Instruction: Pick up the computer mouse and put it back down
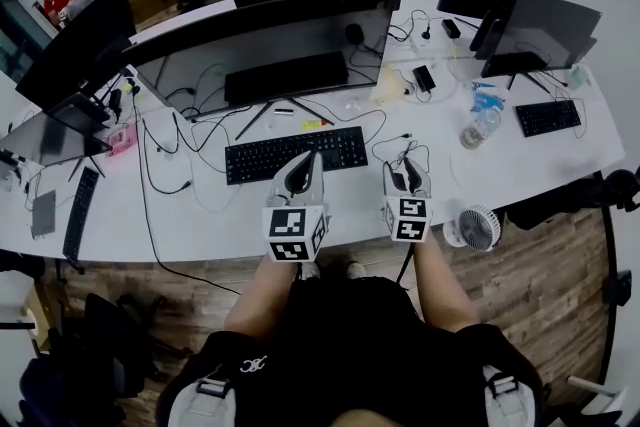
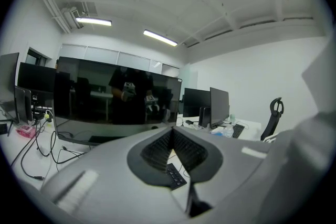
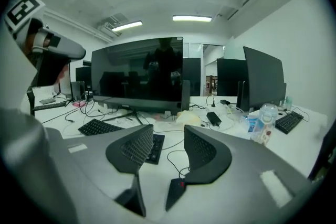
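A small dark computer mouse (image 3: pixel 176 192) with a red light lies on the white desk (image 1: pixel 220 215), low between my right gripper's jaws, and its cable runs away toward the monitor. My right gripper (image 3: pixel 168 152) (image 1: pixel 405 177) hovers just over it, open, with nothing between the pads. In the head view this gripper hides the mouse. My left gripper (image 2: pixel 170 150) (image 1: pixel 300 173) hangs over the near edge of the black keyboard (image 1: pixel 295 155), its pads closed together on nothing.
A wide curved monitor (image 1: pixel 270 45) stands behind the keyboard, with more monitors around it. A water bottle (image 1: pixel 478 127) (image 3: pixel 265 123) and a second keyboard (image 1: pixel 547 117) are to the right. A small white fan (image 1: pixel 478 227) sits at the desk's near edge. Cables trail over the desk.
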The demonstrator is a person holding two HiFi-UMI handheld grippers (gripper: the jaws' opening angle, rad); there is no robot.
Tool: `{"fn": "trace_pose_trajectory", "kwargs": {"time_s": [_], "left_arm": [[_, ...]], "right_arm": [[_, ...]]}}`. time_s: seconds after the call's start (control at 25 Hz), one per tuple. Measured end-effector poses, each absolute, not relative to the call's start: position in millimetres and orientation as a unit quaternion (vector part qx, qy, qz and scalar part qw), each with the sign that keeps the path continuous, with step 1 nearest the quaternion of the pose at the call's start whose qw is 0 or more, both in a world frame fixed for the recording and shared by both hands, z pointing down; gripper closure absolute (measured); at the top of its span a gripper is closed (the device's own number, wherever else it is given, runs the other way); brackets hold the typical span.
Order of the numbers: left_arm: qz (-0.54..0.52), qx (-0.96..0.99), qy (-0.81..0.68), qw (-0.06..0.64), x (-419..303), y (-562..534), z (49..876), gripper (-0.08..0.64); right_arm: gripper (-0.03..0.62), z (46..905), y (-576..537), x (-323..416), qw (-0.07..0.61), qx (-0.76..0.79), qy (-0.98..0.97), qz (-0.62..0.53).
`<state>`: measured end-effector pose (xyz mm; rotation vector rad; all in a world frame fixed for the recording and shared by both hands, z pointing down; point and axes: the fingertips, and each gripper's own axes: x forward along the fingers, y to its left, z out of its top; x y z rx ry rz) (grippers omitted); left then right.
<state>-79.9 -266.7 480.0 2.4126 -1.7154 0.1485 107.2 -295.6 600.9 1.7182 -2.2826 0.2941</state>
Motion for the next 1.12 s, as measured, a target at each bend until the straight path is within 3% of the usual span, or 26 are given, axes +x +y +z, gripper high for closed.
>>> {"fn": "trace_pose_trajectory", "kwargs": {"time_s": [0.56, 1.12], "left_arm": [[0.066, 0.814, -0.571, 0.084, -90, -282, 485, 0.506], [0.072, 0.810, -0.575, 0.085, -96, -284, 489, 0.506]], "right_arm": [[0.323, 723, -292, 134, 0.256, 0.591, -0.733, 0.219], [0.321, 785, -277, 144, 0.311, 0.571, -0.702, 0.291]]}}
